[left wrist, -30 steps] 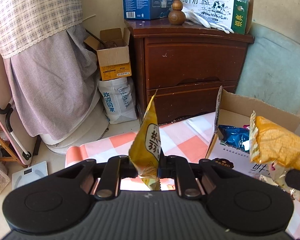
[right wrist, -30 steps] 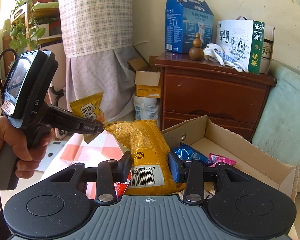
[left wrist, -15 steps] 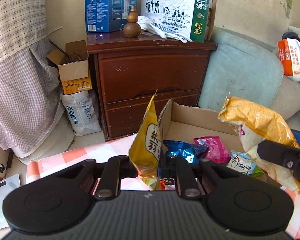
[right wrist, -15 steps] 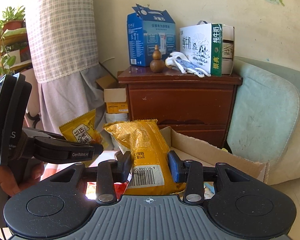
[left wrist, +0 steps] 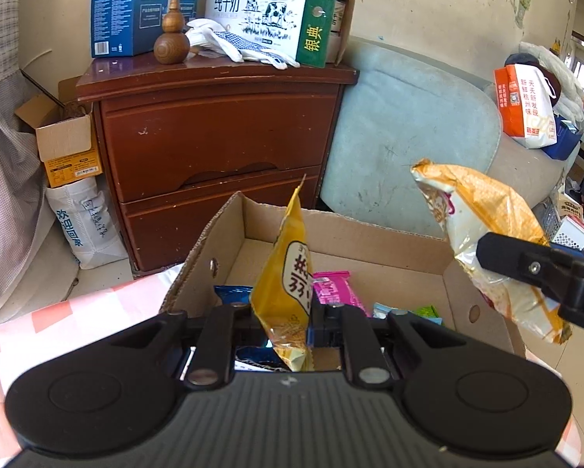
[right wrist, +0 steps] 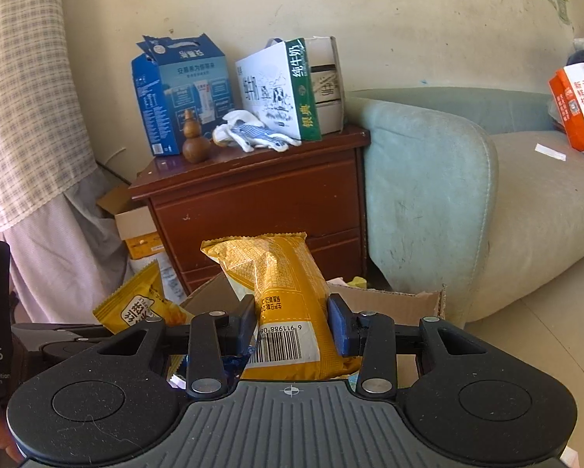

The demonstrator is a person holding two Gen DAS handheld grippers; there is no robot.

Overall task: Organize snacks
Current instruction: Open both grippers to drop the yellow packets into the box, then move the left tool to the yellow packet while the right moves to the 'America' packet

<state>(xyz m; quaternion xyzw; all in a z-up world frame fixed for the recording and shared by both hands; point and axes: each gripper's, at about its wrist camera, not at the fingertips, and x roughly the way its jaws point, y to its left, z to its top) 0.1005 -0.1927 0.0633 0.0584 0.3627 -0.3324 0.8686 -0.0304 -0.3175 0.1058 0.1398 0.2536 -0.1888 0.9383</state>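
Over cardboard box (left wrist: 370, 230) | left hand-held gripper (left wrist: 282, 321) clamps small yellow packet (left wrist: 288, 273) | right hand-held gripper (right wrist: 292, 325) clamps orange bag (right wrist: 284, 296)

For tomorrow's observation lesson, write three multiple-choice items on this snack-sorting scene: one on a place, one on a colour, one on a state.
1. Where does the wooden gourd stand?
A. on the brown nightstand
B. in the cardboard box
C. on the sofa

2. What colour is the wrapped snack in the box, just right of the left tongs' small yellow packet?
A. white
B. pink
C. black

3. What are the right tongs doing?
A. standing open and empty
B. resting on the nightstand
C. gripping a large yellow snack bag

Answers: 1 A, it stands beside the white gloves; 2 B, it is bright pink; 3 C, both pads press the bag's sides.
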